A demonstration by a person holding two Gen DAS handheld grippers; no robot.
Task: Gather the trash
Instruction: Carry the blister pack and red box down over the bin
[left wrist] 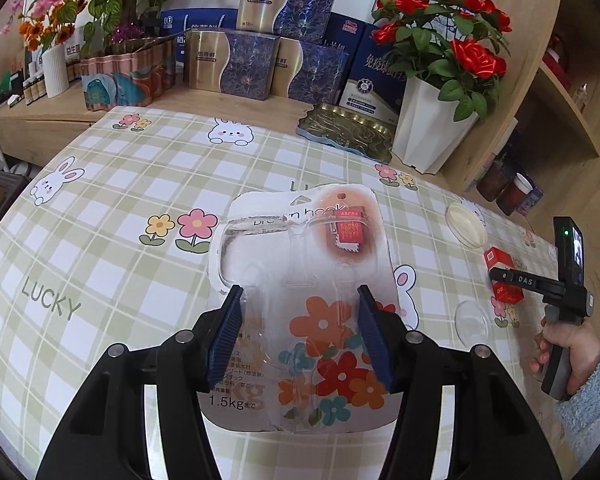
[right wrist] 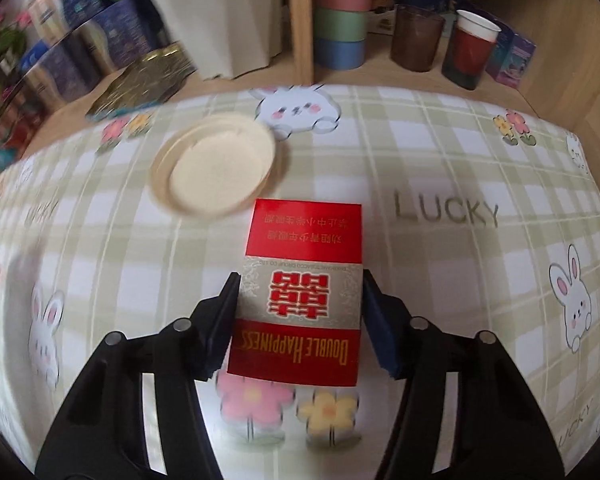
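An empty hook blister pack (left wrist: 304, 280), clear plastic on a flowered card, lies on the checked tablecloth. My left gripper (left wrist: 300, 300) is open, with its blue pads on either side of the pack's lower half. A red Double Happiness cigarette box (right wrist: 300, 288) sits between the pads of my right gripper (right wrist: 300, 284), which touch its two sides; the box looks held just above the cloth. The right gripper (left wrist: 496, 276) and the red box (left wrist: 500, 260) also show at the right edge of the left wrist view. A cream round lid (right wrist: 216, 168) lies just beyond the box.
A clear round lid (left wrist: 472, 322) lies near the right gripper. A gold tin tray (left wrist: 348, 132) and a white pot of red roses (left wrist: 428, 128) stand at the table's far edge. Gift boxes (left wrist: 228, 64) line the back. Cups (right wrist: 416, 40) stand on a wooden shelf.
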